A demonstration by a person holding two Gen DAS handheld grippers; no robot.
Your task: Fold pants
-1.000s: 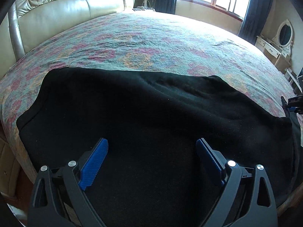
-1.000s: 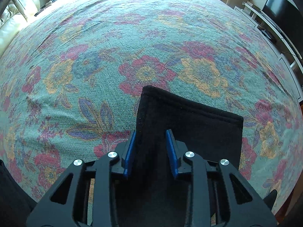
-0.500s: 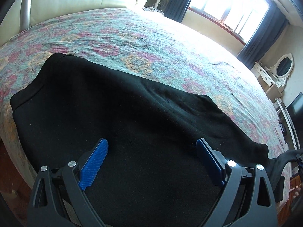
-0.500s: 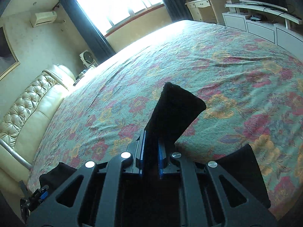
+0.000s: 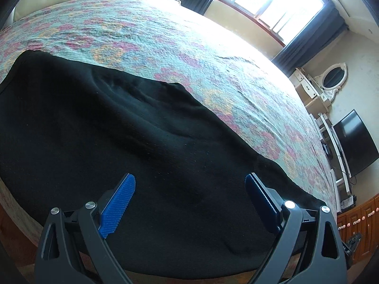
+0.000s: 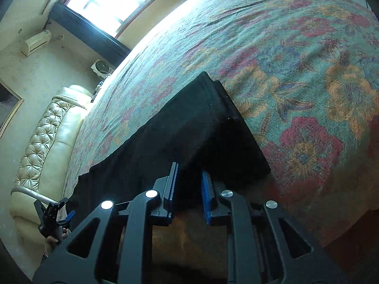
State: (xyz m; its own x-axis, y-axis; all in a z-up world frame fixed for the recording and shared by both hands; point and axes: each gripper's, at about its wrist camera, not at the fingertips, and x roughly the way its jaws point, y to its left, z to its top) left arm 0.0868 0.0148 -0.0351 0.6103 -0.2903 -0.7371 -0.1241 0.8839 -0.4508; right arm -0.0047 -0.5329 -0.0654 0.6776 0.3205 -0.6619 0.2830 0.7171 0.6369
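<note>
1. A bed [image 5: 213, 54] with a cream tufted headboard [image 6: 45, 142] carries everything.
2. A floral bedspread [image 6: 296, 71] covers it.
3. Black pants [image 5: 118, 142] lie directly on the bedspread, along its near edge.

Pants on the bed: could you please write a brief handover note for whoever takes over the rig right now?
Left gripper: jaws wide open, holding nothing, above the waist half of the black pants.
Right gripper: jaws narrowly apart around the leg-end edge; I cannot tell whether it is clamped.
Pants: lying along the floral bedspread, near its edge.
Done: legs stacked, cuffs nearly matched.
Left: probably fold the cuffs toward the waist, then smooth.
</note>
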